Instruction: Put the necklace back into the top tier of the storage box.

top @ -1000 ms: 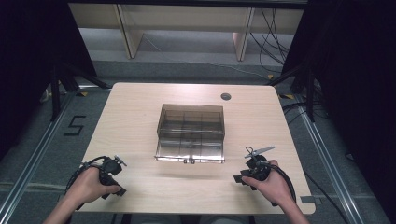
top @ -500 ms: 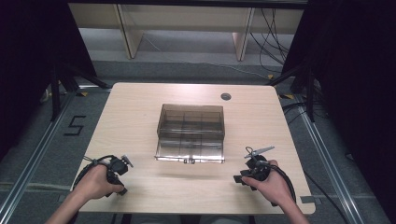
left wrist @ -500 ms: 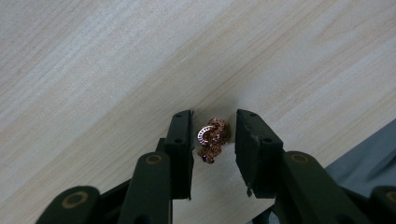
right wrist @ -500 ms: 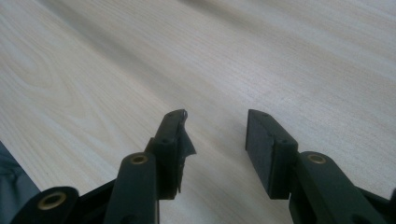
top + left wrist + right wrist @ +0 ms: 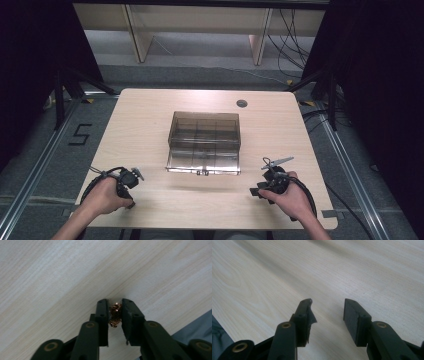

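The left claw [image 5: 115, 305] is clenched on a small crumpled copper-coloured piece [image 5: 115, 314], pinched between its jaws just above the bare counter [image 5: 150, 120] near the front left edge. The right claw [image 5: 327, 305] is released, jaws well apart with nothing between them, held low over the counter at the front right. Between the two, further back at the counter's middle, stands a smoky clear box [image 5: 204, 142] with divided compartments, its lid [image 5: 202, 161] folded down toward the person. Whether the compartments hold anything cannot be told. A round grommet hole [image 5: 242, 103] sits behind the box.
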### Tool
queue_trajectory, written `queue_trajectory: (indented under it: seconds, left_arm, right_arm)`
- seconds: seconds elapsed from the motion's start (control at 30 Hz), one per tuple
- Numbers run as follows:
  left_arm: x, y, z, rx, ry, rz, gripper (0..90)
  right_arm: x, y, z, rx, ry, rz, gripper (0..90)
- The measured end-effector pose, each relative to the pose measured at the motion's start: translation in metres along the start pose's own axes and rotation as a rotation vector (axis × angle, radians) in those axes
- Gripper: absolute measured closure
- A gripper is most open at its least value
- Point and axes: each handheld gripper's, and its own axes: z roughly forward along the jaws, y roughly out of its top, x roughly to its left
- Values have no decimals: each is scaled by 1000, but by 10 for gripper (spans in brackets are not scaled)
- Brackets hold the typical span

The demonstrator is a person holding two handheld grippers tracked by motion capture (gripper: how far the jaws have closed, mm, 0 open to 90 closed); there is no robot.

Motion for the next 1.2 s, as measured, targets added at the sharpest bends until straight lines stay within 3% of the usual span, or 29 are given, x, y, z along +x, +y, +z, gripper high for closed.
queue_trajectory:
  seconds: [0.03, 0.07, 0.13, 0.27, 0.33, 0.37, 0.5, 0.53, 0.6, 0.63, 0.67, 0.93, 1.0, 1.1, 1.2]
  left_arm:
    - [-3, -1, 2, -22, 6, -29, 780]
    - [-2, 0, 1, -6, 14, 0, 784]
    - [-4, 1, 2, 2, 4, -21, 790]
    - [0, 2, 1, 14, -8, -16, 795]
    - [3, 2, 1, 12, -18, -21, 796]
    - [3, 2, -1, 37, -32, -39, 796]
    - [5, 1, -2, 24, -40, -55, 797]
    - [6, 1, -4, 21, -37, -41, 797]
    - [6, 2, -7, 9, -38, -60, 797]
    - [7, 2, -9, 9, -38, -62, 797]
    - [7, 2, -12, 14, -36, -57, 797]
    - [7, 6, -24, 4, -42, -46, 797]
    - [7, 7, -27, 0, -41, -46, 797]
    - [8, 9, -32, 8, -40, -33, 797]
    - [7, 11, -35, 6, -40, -35, 797]
  right_arm:
    - [0, 0, 0, 0, 0, 0, 580]
    - [0, 0, 0, 0, 0, 0, 580]
    - [-1, 0, 1, -10, 13, -24, 580]
    - [2, 1, 0, 7, -5, 24, 580]
    - [1, 0, 0, 4, 2, 10, 580]
    - [1, 1, 0, 11, -13, 30, 580]
    - [0, 1, 2, 17, -17, 19, 580]
    - [0, 1, 2, 17, -17, 19, 580]
    - [0, 1, 2, 17, -22, 22, 580]
    - [0, 1, 1, 16, -2, 14, 580]
    - [-2, 0, 1, 13, -5, -8, 580]
    - [-2, 0, 1, 13, -1, -7, 581]
    - [1, 1, 1, 18, 3, 21, 580]
    - [0, 1, 1, -3, 15, -6, 580]
    - [0, 1, 1, -1, 10, 4, 580]
